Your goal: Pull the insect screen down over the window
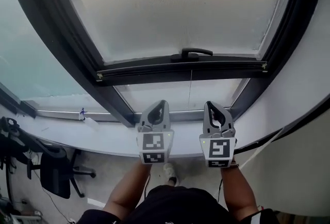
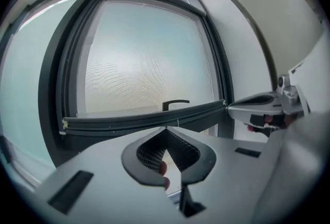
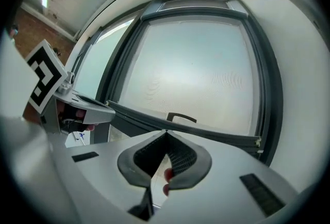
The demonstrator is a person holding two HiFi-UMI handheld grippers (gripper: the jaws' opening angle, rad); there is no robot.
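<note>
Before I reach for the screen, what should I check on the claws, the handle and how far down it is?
1. Left claw ready to grasp: not ok, jaws shut, empty.
2. Right claw ready to grasp: not ok, jaws shut, empty.
3. Black curved handle on the dark bottom bar unobstructed: ok.
4. Grey mesh insect screen fully down: not ok, bare pane shows under the bar.
5. Claws at the handle: not ok, both below the bar, apart from it.

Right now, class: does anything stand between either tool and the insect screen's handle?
Nothing visible does: the left tool and right tool sit short of the handle, with only open air between.
</note>
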